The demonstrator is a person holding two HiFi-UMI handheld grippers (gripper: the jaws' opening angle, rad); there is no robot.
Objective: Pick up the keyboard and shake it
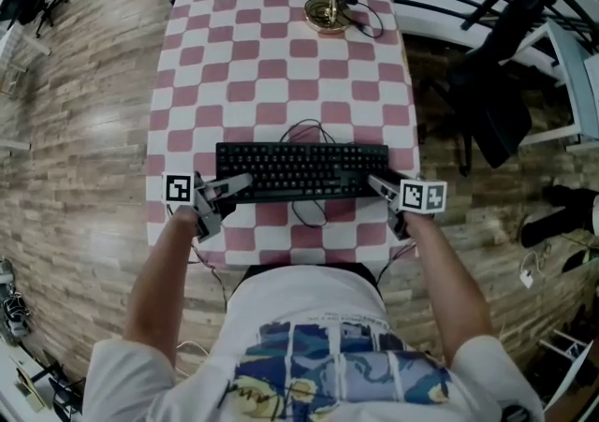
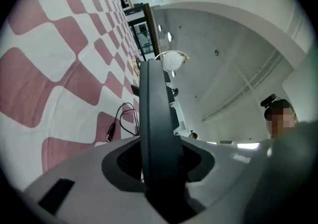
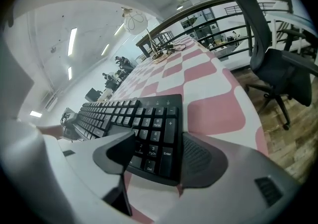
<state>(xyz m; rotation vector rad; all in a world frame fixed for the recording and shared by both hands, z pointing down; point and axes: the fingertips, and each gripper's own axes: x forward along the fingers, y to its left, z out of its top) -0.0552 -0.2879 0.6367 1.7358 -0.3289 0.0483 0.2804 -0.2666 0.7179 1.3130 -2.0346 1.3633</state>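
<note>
Both claws grasp the keyboard [image 1: 301,169] by its ends, at the 6 o'clock side of the checked counter [image 1: 281,65].

The left claw [image 1: 245,181] is clenched on the keyboard's 9 o'clock end; in the left gripper view the dark slab stands edge-on, with a pad pressed to each face; the right claw [image 1: 374,182] is clenched on the 3 o'clock end, one pad lying on the number keys and the other against the outer edge; the keyboard runs straight across from 9 to 3 o'clock, parallel to the counter's near edge; its thin black cable [image 1: 309,214] loops onto the cloth at both 12 and 6 o'clock of it; a gold dish [image 1: 328,13] sits well apart toward 12 o'clock at the counter's far end; a black chair [image 1: 496,93] stands on the wooden floor [image 1: 75,177] at about 2 o'clock.
</note>
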